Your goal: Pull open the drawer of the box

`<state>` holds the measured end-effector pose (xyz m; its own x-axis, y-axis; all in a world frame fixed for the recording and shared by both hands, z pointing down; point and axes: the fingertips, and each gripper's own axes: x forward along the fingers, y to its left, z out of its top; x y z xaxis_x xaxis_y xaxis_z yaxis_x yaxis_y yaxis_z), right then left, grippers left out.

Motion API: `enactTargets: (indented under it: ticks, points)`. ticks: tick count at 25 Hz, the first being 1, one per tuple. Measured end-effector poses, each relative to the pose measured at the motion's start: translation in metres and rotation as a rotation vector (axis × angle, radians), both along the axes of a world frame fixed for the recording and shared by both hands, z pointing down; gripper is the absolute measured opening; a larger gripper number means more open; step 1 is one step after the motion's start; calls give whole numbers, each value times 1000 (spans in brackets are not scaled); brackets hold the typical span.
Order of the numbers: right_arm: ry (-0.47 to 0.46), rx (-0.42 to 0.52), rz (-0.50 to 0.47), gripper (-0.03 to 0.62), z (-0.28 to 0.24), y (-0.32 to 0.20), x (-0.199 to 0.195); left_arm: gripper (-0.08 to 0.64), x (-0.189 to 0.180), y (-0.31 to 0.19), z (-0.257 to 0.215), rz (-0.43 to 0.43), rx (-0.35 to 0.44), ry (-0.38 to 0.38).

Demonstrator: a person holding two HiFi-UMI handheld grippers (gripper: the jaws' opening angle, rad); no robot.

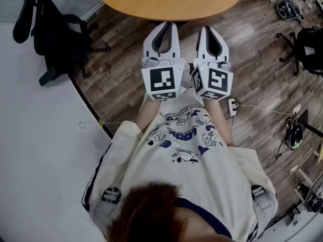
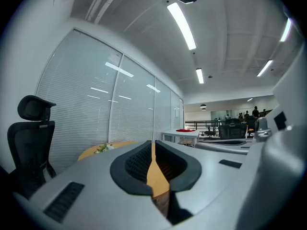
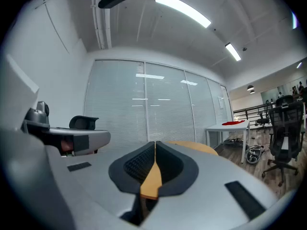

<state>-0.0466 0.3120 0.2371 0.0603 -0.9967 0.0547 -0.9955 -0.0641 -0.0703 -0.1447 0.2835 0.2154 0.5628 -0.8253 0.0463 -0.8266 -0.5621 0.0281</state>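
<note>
Left gripper [image 1: 168,26], right gripper [image 1: 207,30]: closed, empty.

left tool [image 2: 153,145] jaws together; wooden table [image 2: 91,152] beyond; office chair [image 2: 26,147] leftward

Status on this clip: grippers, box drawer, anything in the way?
Left gripper shut, empty; right gripper shut, empty. No box or drawer in view. Round tan wooden table ahead, nothing blocking.

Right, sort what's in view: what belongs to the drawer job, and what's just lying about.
For the job: left gripper and right gripper, both shut and empty. No box or drawer shows in any view.
Lying about: round wooden table, black office chair, power strip.
</note>
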Motion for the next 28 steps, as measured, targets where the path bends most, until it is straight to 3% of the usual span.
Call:
enactTargets:
  ticks: [13, 28]
  points:
    - [-23, -19, 6, 32, 9, -17, 3, 35, 6, -18, 6, 13, -20, 0]
    - [-43, -36, 31, 34, 23, -82, 2, 35, 5, -84, 15, 41, -25, 5]
